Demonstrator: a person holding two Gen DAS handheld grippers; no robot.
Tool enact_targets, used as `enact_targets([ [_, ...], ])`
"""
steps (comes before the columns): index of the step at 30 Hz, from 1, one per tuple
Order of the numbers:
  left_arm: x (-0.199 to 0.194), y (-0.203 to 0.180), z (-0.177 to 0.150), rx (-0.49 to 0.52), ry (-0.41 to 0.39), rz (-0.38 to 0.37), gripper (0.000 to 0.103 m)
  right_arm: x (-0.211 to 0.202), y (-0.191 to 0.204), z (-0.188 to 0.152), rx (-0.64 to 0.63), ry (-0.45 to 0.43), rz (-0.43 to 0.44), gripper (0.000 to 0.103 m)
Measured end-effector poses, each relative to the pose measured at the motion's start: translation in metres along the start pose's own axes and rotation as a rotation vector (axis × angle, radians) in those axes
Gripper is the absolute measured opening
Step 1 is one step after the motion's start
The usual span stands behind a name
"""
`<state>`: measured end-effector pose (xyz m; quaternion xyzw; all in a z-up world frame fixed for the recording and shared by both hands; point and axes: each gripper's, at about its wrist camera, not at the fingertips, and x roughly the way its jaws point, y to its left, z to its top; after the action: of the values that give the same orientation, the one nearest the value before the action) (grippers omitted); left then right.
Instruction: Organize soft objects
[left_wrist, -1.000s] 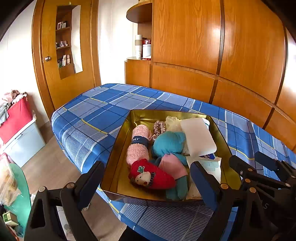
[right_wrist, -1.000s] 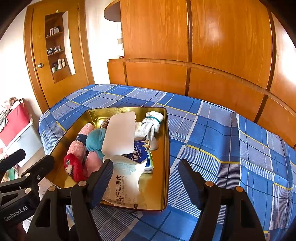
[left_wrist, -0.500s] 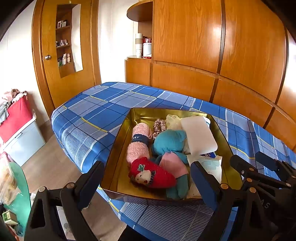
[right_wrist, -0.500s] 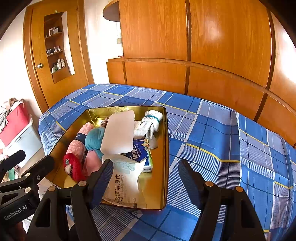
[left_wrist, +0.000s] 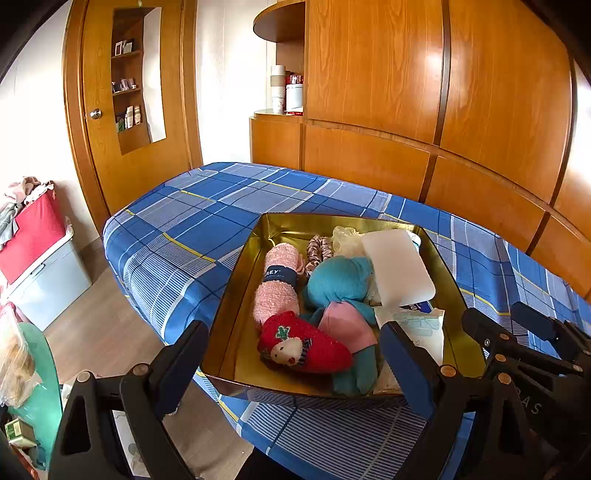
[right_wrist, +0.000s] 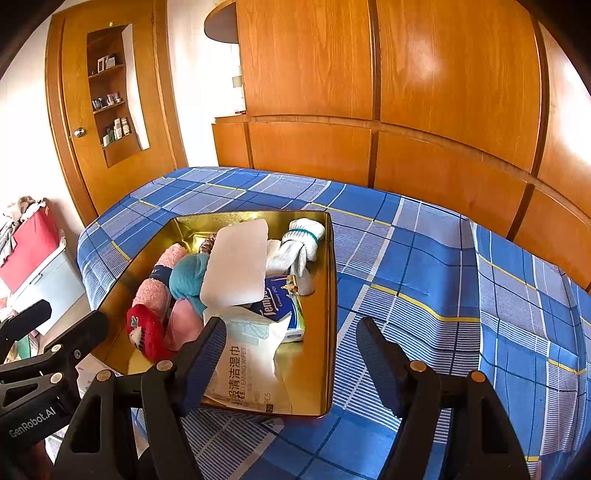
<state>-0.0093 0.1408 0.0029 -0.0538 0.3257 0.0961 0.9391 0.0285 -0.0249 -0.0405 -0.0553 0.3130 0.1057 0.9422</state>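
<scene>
Nothing has shifted since the earlier frames: both grippers hang in the same spots and every item in the tray lies as it did.

The left gripper (left_wrist: 295, 354) has its jaws spread wide with nothing between the pads; it hovers above the near edge of the gold tray (left_wrist: 236, 321), its fingers framing the soft things on the tray's left side without touching them. The right gripper (right_wrist: 291, 354) likewise stands open and empty, its left finger over the near end of the tray and its right finger over the bare bedspread just beside it.

Inside the tray, a red plush sock (left_wrist: 304, 349) with a small white face lies nearest the left gripper. Behind it rests a rolled pink fuzzy sock (left_wrist: 277, 284) with a dark band round its middle. A teal soft toy (left_wrist: 340, 280) sits to the right of the roll, with a pink cloth (left_wrist: 345, 325) across its lower part. A striped hair scrunchie (left_wrist: 319, 249) lies at the far end. A white flat pad (right_wrist: 238, 266) leans over the middle of the pile. Under it lie a blue tissue pack (right_wrist: 282, 302) and a pack of wet wipes (right_wrist: 247, 350), the wipes nearest the right gripper. A bundle of white gloves (right_wrist: 299, 240) lies in the tray's far right corner.

The tray rests on a bed with a blue plaid bedspread (right_wrist: 424, 277). Wooden wardrobe panels (right_wrist: 443, 92) stand behind the bed, and a wooden door (left_wrist: 129, 110) stands to the left.
</scene>
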Motion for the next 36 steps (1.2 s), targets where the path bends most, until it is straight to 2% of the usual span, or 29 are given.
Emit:
enact_targets([
  [14,-0.0008,0.0007,-0.0003,0.001,0.001,0.003,0.094,-0.0004,-0.0001,-0.0011,0.003,0.001,-0.002,0.074],
  [24,-0.0042,0.0003,0.0008,-0.002,-0.002,0.005,0.103,-0.0007,-0.0004,-0.0014,0.003,-0.002,-0.004,0.074],
  [28,-0.0056,0.0014,0.0044,-0.028,0.014,-0.054,0.103,-0.0005,-0.001,-0.0018,0.008,0.0,-0.008,0.074],
  [32,-0.0011,-0.0043,0.0031,-0.009,0.034,-0.039,0.102,0.0001,-0.0031,-0.0025,0.013,0.004,-0.015,0.074],
  [36,-0.0047,-0.0073,-0.0006,0.01,0.001,-0.022,0.1,-0.0011,-0.0061,-0.0031,0.021,0.002,-0.022,0.074],
])
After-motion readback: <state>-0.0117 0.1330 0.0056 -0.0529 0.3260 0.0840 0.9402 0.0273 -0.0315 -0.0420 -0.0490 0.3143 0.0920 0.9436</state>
